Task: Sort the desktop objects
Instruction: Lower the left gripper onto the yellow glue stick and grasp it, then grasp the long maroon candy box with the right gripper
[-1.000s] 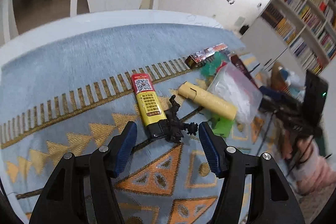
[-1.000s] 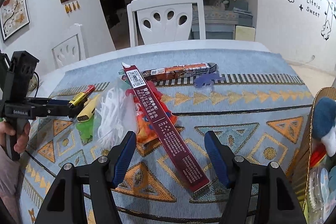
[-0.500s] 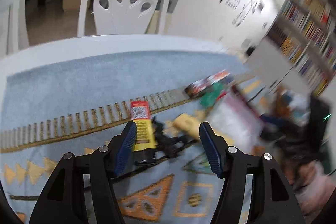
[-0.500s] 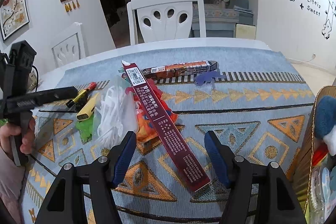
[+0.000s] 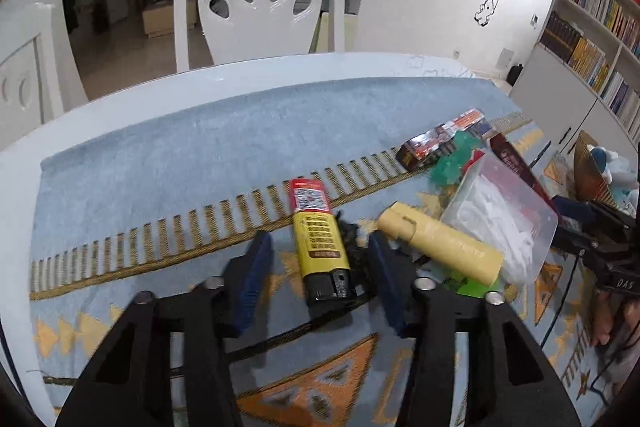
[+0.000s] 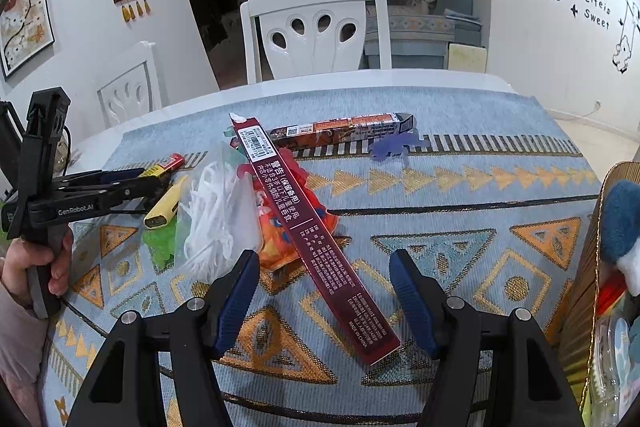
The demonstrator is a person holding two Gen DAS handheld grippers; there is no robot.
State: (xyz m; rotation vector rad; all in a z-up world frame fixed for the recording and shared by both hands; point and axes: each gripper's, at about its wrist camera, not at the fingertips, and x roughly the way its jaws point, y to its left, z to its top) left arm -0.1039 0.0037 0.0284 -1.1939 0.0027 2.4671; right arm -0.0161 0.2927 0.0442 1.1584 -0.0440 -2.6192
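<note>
Rough woven cloth mat (image 5: 168,163), glossy plastic marker (image 5: 318,235), clear crinkled plastic bag (image 5: 504,223), glossy cardboard box (image 6: 320,239).

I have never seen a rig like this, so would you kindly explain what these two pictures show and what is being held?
A person holds a two-finger gripper in each hand; a camera on each looks along its fingers. In the left wrist view, the left gripper has just been closing around a yellow and red lighter and a small black figure lying on the patterned cloth; the pads do not yet press on them. In the right wrist view, the right gripper is open above a long dark red box. Nearby lie a clear bag and a yellow tube.
</note>
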